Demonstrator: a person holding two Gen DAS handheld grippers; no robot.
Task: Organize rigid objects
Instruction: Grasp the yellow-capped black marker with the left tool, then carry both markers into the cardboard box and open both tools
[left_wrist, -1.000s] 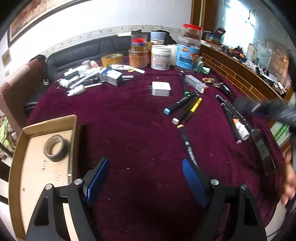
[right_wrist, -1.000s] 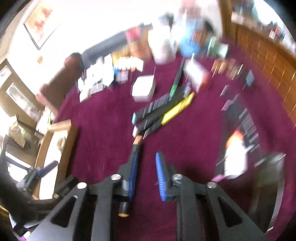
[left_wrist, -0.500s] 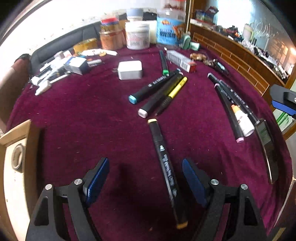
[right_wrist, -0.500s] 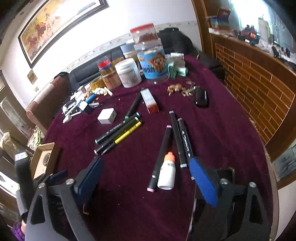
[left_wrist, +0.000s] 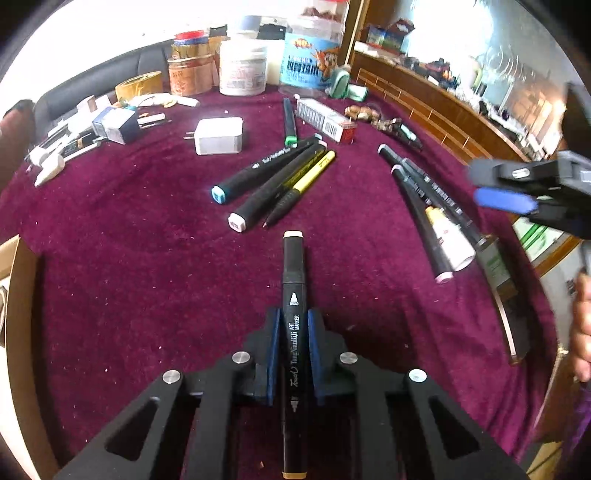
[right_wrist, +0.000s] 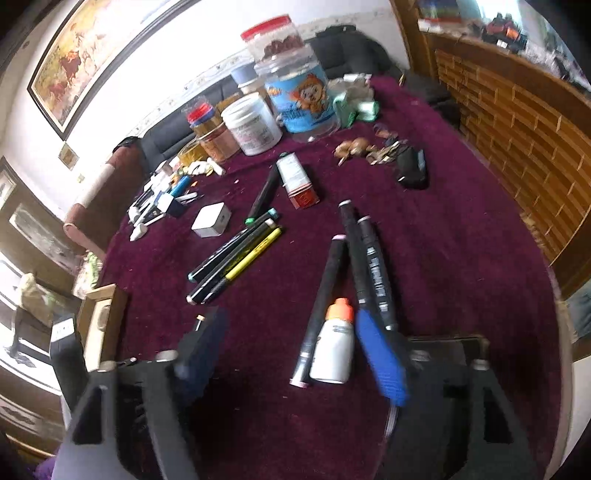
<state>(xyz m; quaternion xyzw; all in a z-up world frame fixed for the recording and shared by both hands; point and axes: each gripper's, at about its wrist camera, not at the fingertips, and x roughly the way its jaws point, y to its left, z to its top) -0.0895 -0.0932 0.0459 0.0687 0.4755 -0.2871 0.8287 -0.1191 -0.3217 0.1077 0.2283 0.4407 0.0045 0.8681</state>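
Note:
My left gripper (left_wrist: 293, 325) is shut on a black art marker (left_wrist: 293, 280) with a cream cap, which points forward over the maroon tablecloth (left_wrist: 147, 258). Ahead lie three markers side by side (left_wrist: 273, 184), one with a yellow barrel. My right gripper (right_wrist: 295, 343) is open and empty, low over the cloth; it also shows at the right of the left wrist view (left_wrist: 517, 192). Between its fingers lie a small white bottle with an orange cap (right_wrist: 334, 343) and a black marker with a pink end (right_wrist: 321, 314). Two more black markers (right_wrist: 365, 266) lie beside them.
A cardboard box (right_wrist: 99, 325) with a tape roll sits at the table's left edge. A white charger (left_wrist: 218, 134), a red-and-white carton (left_wrist: 327, 120), jars and tubs (left_wrist: 243, 70), and small tubes (left_wrist: 66, 147) crowd the far side. A phone (left_wrist: 498, 273) lies at the right edge.
My left gripper has shut on the cream-capped marker, which lay loose between its open fingers half a second ago. My right gripper has dropped lower toward the bottle and pink-ended marker.

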